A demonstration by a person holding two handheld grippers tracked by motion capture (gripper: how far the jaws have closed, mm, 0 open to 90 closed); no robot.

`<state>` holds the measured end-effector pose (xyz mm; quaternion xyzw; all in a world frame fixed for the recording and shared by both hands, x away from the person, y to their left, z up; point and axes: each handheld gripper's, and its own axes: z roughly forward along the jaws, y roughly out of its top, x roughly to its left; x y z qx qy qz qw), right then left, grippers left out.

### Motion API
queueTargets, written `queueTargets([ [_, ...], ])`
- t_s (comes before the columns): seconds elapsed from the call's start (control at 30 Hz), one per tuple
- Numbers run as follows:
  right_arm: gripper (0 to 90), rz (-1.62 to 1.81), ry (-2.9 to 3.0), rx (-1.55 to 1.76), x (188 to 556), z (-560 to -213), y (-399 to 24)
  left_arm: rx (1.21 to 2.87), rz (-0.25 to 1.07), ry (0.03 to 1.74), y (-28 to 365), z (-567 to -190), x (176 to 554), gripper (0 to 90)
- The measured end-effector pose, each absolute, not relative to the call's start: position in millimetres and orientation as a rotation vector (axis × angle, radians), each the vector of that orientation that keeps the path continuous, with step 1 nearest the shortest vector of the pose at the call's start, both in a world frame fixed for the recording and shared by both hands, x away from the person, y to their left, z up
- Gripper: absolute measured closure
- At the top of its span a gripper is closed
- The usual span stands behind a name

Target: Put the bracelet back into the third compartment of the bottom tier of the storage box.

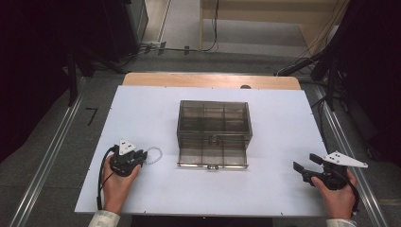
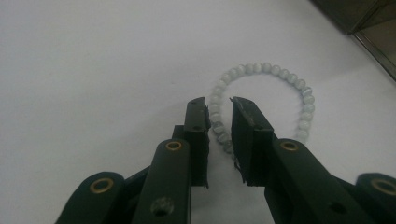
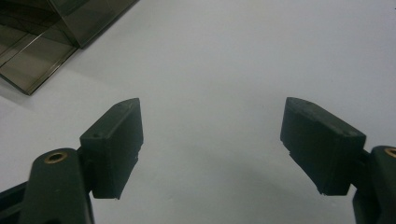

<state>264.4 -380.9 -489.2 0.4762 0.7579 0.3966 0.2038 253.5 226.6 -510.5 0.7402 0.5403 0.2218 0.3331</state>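
A bracelet of pale grey-white beads (image 1: 154,154) lies on the white table, left of a smoky clear compartment box (image 1: 213,124). My left gripper (image 1: 142,158) rests on the table at the bracelet's left side. In the left gripper view the bracelet (image 2: 266,67) forms a ring, and its near strand runs between the jaws of my left gripper (image 2: 218,100). The jaws stand narrow, with small gaps still showing beside the beads. My right gripper (image 1: 305,161) sits at the table's right front, open wide with nothing between the jaws (image 3: 212,107).
The box's lower drawer (image 1: 213,158) is pulled out toward me. A corner of the box (image 2: 369,18) shows at the upper right of the left gripper view, and the drawer (image 3: 32,56) at the upper left of the right gripper view. Bare white table (image 1: 274,189) surrounds both hands.
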Motion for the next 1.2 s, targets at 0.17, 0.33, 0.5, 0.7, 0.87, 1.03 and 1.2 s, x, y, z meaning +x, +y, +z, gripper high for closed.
queueTargets([
  [0.17, 19.5, 1.110, 2.115, 1.326, 264.9, -489.1, -380.6, 1.919, 0.575, 1.441, 225.7, -510.4, 255.1, 82.8],
  [0.33, 19.6, 1.110, 2.118, 1.325, 266.0, -489.4, -379.7, 1.944, 0.596, 1.449, 222.1, -509.1, 256.4, 85.5],
  [0.5, 19.6, 1.109, 2.122, 1.323, 266.6, -489.3, -379.0, 1.944, 0.597, 1.441, 222.5, -509.6, 256.2, 86.5],
  [0.7, 19.9, 1.106, 2.120, 1.325, 266.2, -489.2, -379.1, 1.940, 0.584, 1.434, 224.1, -509.7, 256.2, 86.6],
  [0.87, 20.0, 1.111, 2.117, 1.326, 265.8, -489.2, -380.2, 1.929, 0.585, 1.427, 224.9, -510.0, 255.7, 86.7],
  [1.03, 20.2, 1.109, 2.118, 1.322, 265.5, -489.4, -380.1, 1.931, 0.585, 1.423, 224.9, -509.4, 255.6, 86.7],
  [1.2, 20.2, 1.109, 2.117, 1.321, 265.2, -489.1, -380.1, 1.929, 0.583, 1.419, 225.4, -508.9, 255.5, 86.8],
])
